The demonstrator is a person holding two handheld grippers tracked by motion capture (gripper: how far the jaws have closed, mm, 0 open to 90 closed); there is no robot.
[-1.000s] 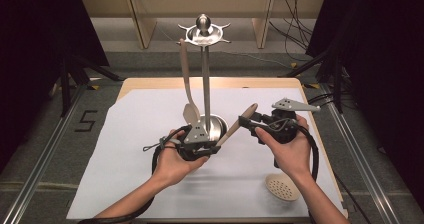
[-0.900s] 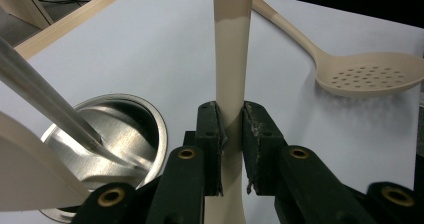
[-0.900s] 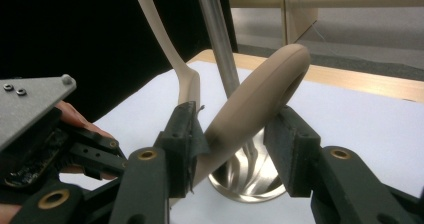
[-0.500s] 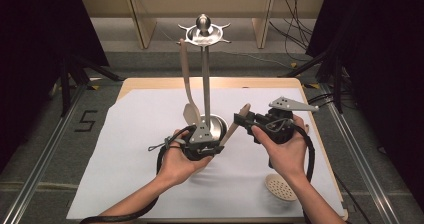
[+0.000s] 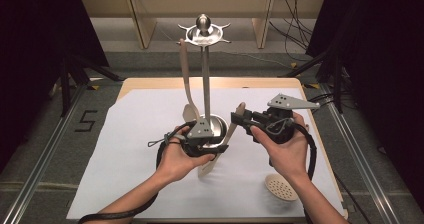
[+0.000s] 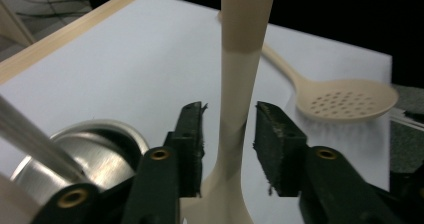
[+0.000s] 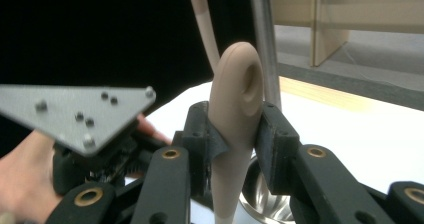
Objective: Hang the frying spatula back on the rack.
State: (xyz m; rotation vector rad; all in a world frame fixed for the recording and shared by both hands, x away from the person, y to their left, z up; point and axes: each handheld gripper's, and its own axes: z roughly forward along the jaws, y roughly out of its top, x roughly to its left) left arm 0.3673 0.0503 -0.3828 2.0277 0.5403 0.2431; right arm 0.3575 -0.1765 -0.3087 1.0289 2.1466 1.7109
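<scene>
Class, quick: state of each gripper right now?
Left gripper: fingers have just opened, the beige utensil handle between them, untouched.
Right gripper: fingers have just closed, gripping that handle's looped end.

We list the right gripper (image 7: 235, 134), its two black jaws rising from the bottom edge and having just been closing, their pads pressed on either side of a beige utensil handle (image 7: 235, 114). We note the handle standing nearly upright, its rounded end with an oval hanging hole above the jaws. Behind it we record a metal pole (image 7: 264, 39) and part of a shiny round base (image 7: 265, 196). At left, the other gripper's grey plate (image 7: 75, 115) and a hand (image 7: 25, 174). White table cover (image 7: 360, 144) at right.
</scene>
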